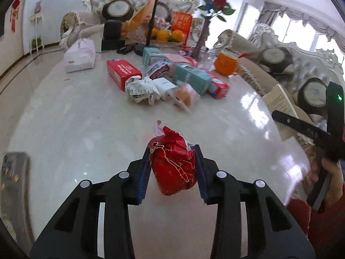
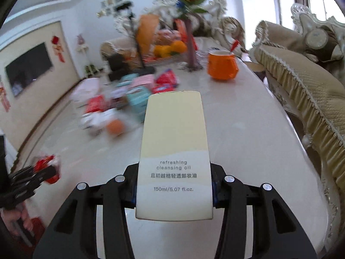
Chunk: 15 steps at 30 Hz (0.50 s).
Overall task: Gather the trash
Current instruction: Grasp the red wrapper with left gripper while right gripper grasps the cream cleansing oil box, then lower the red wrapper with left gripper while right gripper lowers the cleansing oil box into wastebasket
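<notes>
My left gripper (image 1: 172, 150) is shut on a crumpled red wrapper (image 1: 174, 170), held just above the pale marble table (image 1: 75, 133). In the right wrist view, my right gripper (image 2: 175, 172) is shut on a pale yellow cleansing-oil box (image 2: 174, 125) that stands up between the fingers and hides their tips. The left wrist view shows that box (image 1: 278, 101) at the far right edge. The left gripper (image 2: 41, 170) with the red wrapper (image 2: 46, 161) appears blurred at the lower left of the right wrist view.
A pile of trash lies mid-table: a red box (image 1: 123, 73), crumpled paper (image 1: 140, 90), a teal box (image 1: 194, 77). Behind stand an orange mug (image 1: 226, 63), a vase of roses (image 1: 202, 41), a fruit tray (image 1: 168, 35) and a tissue pack (image 1: 80, 56). A sofa (image 2: 301, 90) borders the right side.
</notes>
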Motion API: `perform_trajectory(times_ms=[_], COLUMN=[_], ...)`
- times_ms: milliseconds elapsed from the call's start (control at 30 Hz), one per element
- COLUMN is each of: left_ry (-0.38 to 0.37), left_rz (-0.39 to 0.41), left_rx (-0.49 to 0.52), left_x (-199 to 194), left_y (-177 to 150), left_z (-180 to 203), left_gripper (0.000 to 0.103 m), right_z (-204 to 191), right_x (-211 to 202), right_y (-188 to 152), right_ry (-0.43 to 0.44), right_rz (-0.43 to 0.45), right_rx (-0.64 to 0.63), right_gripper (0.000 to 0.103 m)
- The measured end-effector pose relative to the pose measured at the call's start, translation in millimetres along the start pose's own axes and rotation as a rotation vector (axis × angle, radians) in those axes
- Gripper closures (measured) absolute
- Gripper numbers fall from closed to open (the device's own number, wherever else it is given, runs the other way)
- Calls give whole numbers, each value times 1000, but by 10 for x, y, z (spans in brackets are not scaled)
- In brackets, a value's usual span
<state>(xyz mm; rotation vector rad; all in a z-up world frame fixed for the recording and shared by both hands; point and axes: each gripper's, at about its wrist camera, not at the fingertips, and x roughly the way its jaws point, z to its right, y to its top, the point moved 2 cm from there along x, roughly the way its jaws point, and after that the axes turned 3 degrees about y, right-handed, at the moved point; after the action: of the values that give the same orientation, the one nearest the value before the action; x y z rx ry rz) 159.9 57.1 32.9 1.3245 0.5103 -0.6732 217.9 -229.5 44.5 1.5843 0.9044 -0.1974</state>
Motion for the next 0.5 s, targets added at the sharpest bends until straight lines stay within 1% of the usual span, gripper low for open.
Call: perform_trajectory(times_ms=[67,167,200,233,267,333,400,467,500], left_ry=[-23,-51,-67,-97,-112,-130,-146,-144,-143], left_rz=[21,36,36,26,13,-31,-69,-102,-126], left_rx=[20,72,83,93,100,114,134,154,160], left_x=[-260,-629,-752,-888,-936,-1009,-998,-918,-845], left_y=[-153,-445,-577,-777,-893,-1239,-1507,-1705,-1802], left_z=[69,218,276,349,385,496,589,657,682], left_gripper=[65,65,65,65,65,65,65,65,65], right_z=[-160,-438,-502,-574,-622,-774,-862,-853,-825], right_x=[-258,-734,-838,-961,-1031,-1169,-1210,-1134,-1043], right_y=[-162,-565,-684,-853,-972,-1308,-1526,-1682,-1770], right_ry=[52,156,176,202,219,255,241,231,222], right_rz=[18,14,3,-13,-27,-79,-108,-145,-179], right_rx=[-15,-34,-35,-31,-25,-34,-71,-55,-37], right_gripper=[59,59,59,58,58,58,58,58,58])
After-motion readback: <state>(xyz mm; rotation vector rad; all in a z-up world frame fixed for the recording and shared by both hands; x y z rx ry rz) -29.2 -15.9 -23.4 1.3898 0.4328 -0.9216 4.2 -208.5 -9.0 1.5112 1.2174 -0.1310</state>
